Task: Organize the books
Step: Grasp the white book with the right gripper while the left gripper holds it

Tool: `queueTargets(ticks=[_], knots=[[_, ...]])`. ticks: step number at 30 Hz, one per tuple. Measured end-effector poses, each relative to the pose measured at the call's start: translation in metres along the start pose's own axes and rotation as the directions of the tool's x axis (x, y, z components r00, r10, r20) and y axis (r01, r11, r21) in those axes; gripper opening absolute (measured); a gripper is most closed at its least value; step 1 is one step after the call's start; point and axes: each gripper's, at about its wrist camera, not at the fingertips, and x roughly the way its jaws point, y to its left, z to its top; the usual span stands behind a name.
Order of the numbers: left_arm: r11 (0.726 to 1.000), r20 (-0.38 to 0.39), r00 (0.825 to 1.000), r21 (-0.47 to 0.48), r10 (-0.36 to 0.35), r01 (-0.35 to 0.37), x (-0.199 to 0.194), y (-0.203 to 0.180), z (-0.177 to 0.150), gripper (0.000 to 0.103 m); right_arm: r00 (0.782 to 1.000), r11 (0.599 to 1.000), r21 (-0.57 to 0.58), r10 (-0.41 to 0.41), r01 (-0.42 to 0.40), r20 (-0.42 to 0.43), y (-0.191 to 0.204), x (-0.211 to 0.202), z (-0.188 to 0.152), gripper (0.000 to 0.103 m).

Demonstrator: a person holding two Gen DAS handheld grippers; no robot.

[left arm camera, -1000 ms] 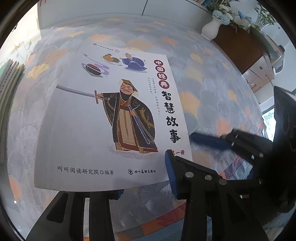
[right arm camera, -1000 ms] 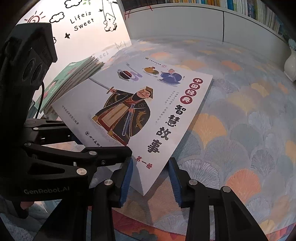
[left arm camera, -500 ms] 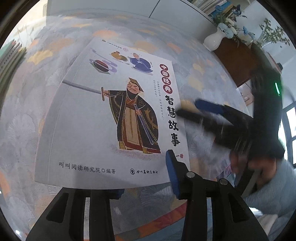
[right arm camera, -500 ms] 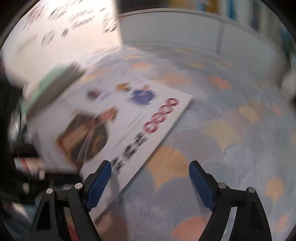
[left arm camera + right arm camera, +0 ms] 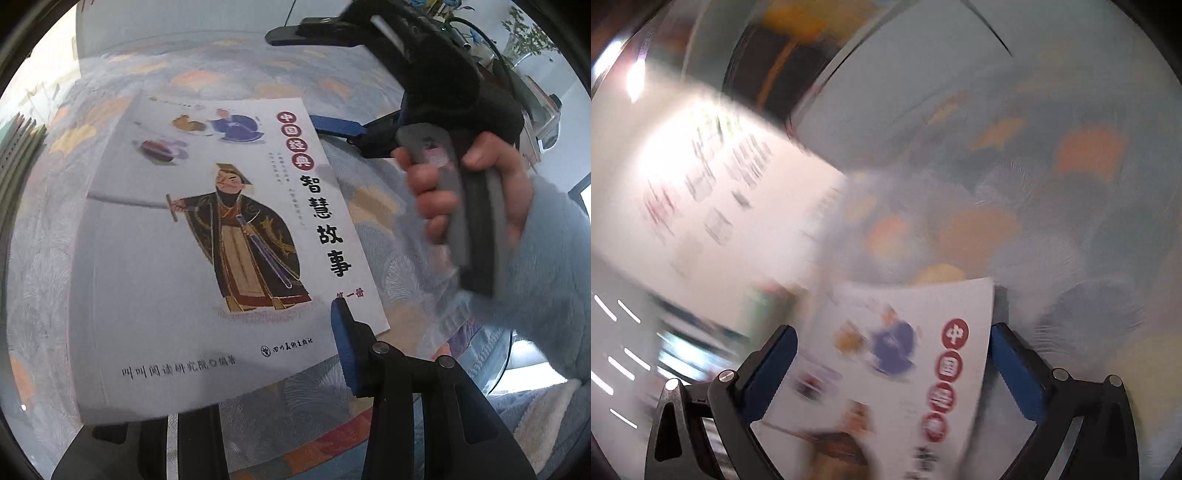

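A patterned cloth (image 5: pixel 369 206) spreads below a potted plant (image 5: pixel 528 37).

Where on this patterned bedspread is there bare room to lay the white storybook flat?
Bare bedspread beyond the storybook's far edge, up to the white wall panel, and a strip between the book and the stacked books at left. Crowded right: the right gripper and hand.

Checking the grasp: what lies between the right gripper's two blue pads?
The book's top part lies there, unclamped, as the right gripper's jaws are opening; the right wrist view shows it.
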Motion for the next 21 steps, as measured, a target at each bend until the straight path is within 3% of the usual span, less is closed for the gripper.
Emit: queueTargets(ticks=[2, 4, 7, 9, 10, 11, 12, 14, 17, 19, 21], knots=[[1.000, 0.002, 1.000, -0.012, -0.010, 0.010, 0.000, 0.001, 0.000, 0.037, 0.991, 0.997, -0.041, 0.054, -0.059, -0.125, 0.001, 0.006, 0.004, 0.103], [0.999, 0.004, 1.000, -0.035, -0.025, 0.025, 0.000, 0.004, 0.000, 0.037, 0.973, 0.990, -0.125, 0.041, -0.071, -0.228, 0.007, 0.013, -0.001, 0.103], [0.999, 0.005, 1.000, -0.039, -0.025, 0.025, 0.002, 0.003, 0.002, 0.037, 0.963, 0.981, -0.185, 0.010, -0.061, -0.268, 0.014, 0.017, -0.006, 0.103], [1.000, 0.005, 1.000, -0.027, -0.008, 0.008, 0.004, 0.001, 0.004, 0.038, 0.955, 0.985, -0.113, 0.096, -0.132, -0.280, 0.009, 0.015, -0.015, 0.085], [1.000, 0.008, 1.000, -0.028, -0.003, 0.004, 0.004, 0.000, 0.004, 0.038, 0.952, 0.986, -0.031, 0.150, -0.164, -0.267, 0.000, 0.020, -0.017, 0.061], [1.000, 0.008, 1.000, -0.029, -0.001, 0.001, 0.005, -0.001, 0.004, 0.039, 0.954, 0.985, 0.026, 0.171, -0.170, -0.247, -0.006, 0.022, -0.022, 0.053], [1.000, 0.009, 1.000, -0.029, 0.001, -0.001, 0.005, -0.002, 0.004, 0.039, 0.961, 0.986, 0.051, 0.168, -0.161, -0.220, -0.013, 0.022, -0.025, 0.052], [1.000, 0.010, 1.000, -0.030, 0.000, 0.000, 0.006, -0.003, 0.004, 0.039, 0.970, 0.993, 0.026, 0.115, -0.112, -0.216, -0.016, 0.024, -0.027, 0.032], [1.000, 0.010, 1.000, -0.028, 0.002, -0.002, 0.008, -0.005, 0.003, 0.039, 0.959, 0.996, -0.039, 0.067, -0.080, -0.275, -0.009, 0.026, -0.028, 0.032], [1.000, 0.011, 1.000, -0.028, 0.001, -0.001, 0.008, -0.006, 0.005, 0.039, 0.937, 0.991, -0.106, 0.041, -0.082, -0.346, 0.000, 0.033, -0.032, 0.032], [0.999, 0.013, 1.000, -0.037, -0.012, 0.012, 0.008, -0.005, 0.005, 0.040, 0.913, 0.989, -0.054, 0.107, -0.140, -0.393, -0.005, 0.030, -0.034, 0.033]])
